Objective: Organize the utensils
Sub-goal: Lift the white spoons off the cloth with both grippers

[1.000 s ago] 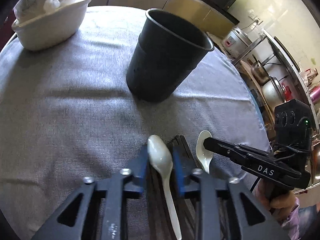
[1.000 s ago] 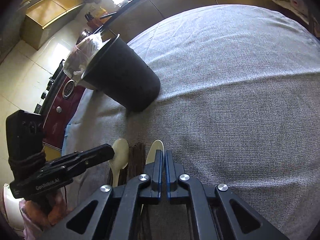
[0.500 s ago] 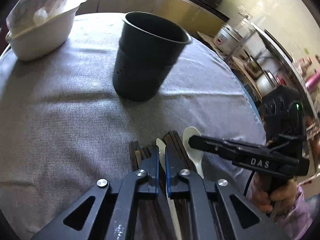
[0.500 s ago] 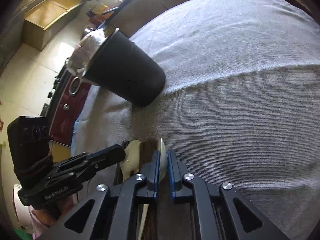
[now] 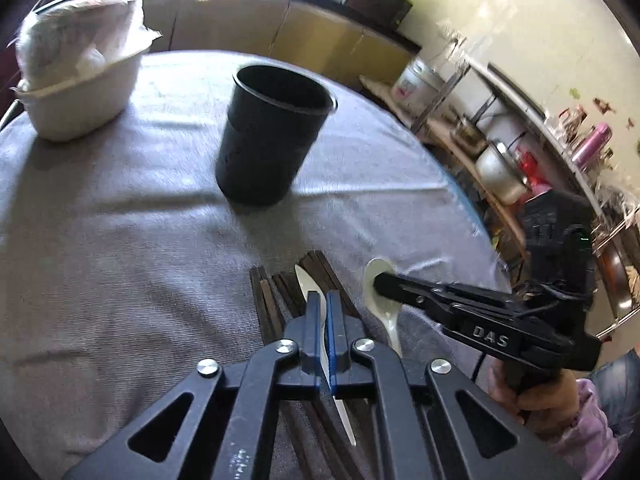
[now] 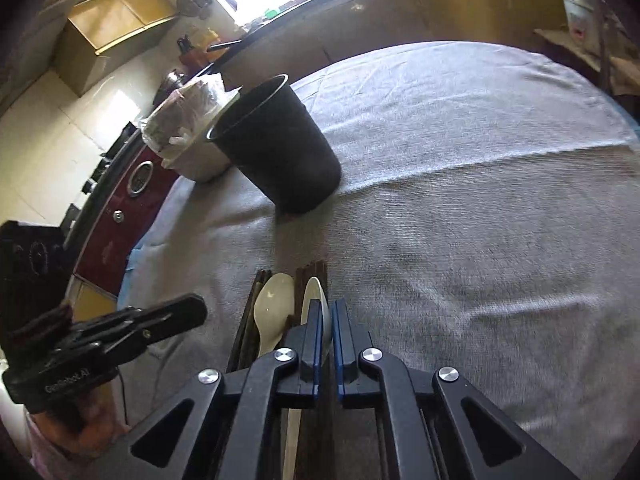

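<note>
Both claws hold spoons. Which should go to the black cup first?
Probably left. The left claw, whose jaws have just been closing on a white spoon, faces the black cup almost straight ahead; the right claw sits farther aside.

- Left gripper (image 5: 323,330): black frame, blue-lined fingers (image 5: 311,320), silver screws.
- Right gripper (image 5: 380,280): black, white "DAS" lettering, green light.
- Sleeve (image 5: 588,436): lilac.

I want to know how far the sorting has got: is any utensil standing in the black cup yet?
No. In the left wrist view the black cup shows an open mouth with nothing sticking out, and both white spoons remain outside it.
</note>
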Action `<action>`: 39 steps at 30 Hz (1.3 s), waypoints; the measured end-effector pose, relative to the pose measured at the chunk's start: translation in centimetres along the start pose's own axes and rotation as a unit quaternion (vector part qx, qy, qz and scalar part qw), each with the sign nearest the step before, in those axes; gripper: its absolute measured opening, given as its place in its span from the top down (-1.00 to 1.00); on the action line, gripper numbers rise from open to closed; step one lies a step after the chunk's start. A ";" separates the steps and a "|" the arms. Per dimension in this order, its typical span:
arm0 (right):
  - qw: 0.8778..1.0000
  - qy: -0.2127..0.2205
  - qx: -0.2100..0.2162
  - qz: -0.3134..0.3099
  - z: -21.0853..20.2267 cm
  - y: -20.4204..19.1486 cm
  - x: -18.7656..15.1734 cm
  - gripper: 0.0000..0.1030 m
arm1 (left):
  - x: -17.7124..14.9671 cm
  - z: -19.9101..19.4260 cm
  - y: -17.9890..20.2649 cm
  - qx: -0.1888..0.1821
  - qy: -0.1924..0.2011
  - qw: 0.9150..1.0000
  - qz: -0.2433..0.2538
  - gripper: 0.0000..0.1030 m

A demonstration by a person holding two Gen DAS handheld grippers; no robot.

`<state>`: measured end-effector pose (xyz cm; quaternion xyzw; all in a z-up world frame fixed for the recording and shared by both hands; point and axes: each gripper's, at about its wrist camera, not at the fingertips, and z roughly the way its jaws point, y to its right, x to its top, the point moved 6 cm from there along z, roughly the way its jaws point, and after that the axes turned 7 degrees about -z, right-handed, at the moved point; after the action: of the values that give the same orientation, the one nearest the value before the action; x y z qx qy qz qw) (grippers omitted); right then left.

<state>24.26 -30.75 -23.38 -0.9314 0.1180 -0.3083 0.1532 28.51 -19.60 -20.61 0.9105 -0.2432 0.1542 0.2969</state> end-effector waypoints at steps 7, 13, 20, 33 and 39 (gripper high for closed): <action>1.000 0.002 -0.021 0.005 -1.3 1.1 0.5 0.90 | 0.6 3.4 -0.3 0.029 -0.032 0.999 -0.015 0.04; 1.000 0.002 -0.016 -0.008 -1.3 1.1 1.4 0.90 | 1.1 4.4 -0.4 0.044 -0.029 0.999 0.000 0.58; 1.000 0.003 -0.002 -0.014 -1.7 1.3 0.3 0.90 | 1.0 2.7 0.5 0.034 0.005 0.999 0.004 0.91; 0.999 0.045 0.020 -0.013 -4.6 0.0 1.0 0.90 | 1.6 -5.7 0.8 0.016 0.090 0.996 -0.004 0.98; 0.999 0.045 0.007 -0.019 -4.8 -0.2 0.9 0.90 | 0.5 -1.6 -0.3 0.062 0.033 0.998 0.005 0.12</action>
<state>22.07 -31.85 -19.17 -0.9178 0.1048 -0.3531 0.1480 28.86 -18.56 -19.31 0.9203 -0.2280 0.2001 0.2471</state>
